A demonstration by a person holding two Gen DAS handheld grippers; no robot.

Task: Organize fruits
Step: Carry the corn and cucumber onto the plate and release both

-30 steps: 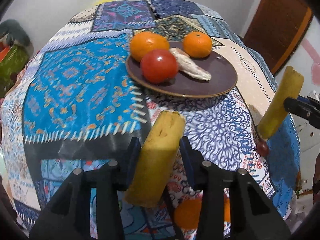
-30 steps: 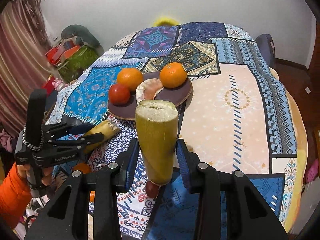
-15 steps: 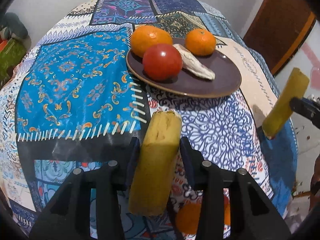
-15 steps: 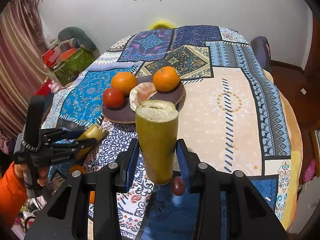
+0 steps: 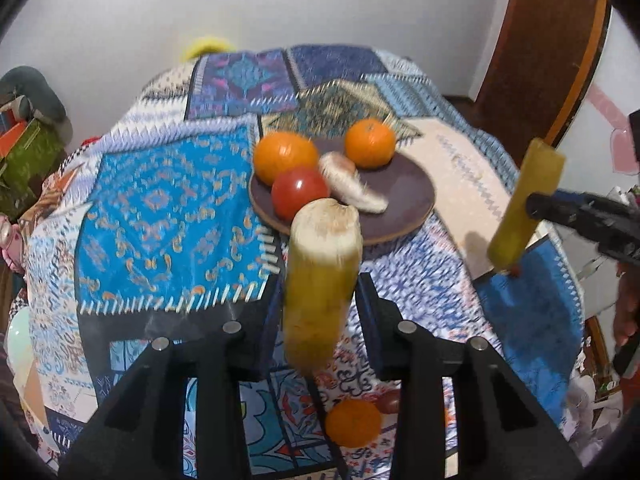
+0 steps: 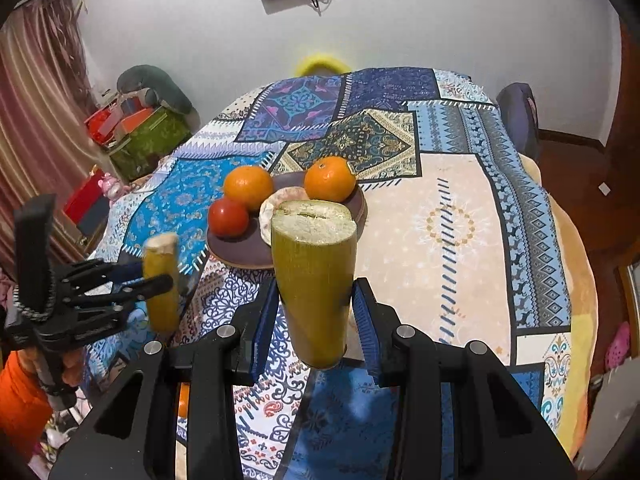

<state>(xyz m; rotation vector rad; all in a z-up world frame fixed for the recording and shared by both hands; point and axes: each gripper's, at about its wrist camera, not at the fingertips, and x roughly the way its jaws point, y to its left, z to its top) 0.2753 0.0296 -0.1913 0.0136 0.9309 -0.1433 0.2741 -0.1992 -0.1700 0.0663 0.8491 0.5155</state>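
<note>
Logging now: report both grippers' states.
Left gripper: shut on pale yellow cut sugarcane piece.
Right gripper: shut on greenish-yellow cut sugarcane piece.

Even indoor light, fairly bright, no hard glare. Left wrist view motion-blurred, esp. the patterned cloth (image 5: 168, 216) and plate (image 5: 404, 196); right wrist view sharp. Heavy fisheye bend w/ black vignette corners. Soft shadow under right tongs (image 6: 314, 320).

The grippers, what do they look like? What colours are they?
Both are black plastic with silver round screws. The right gripper has blue ridged pads inside its fingers. The left gripper has a tall black handle, seen from the right wrist view, held by someone in an orange sleeve.
</note>
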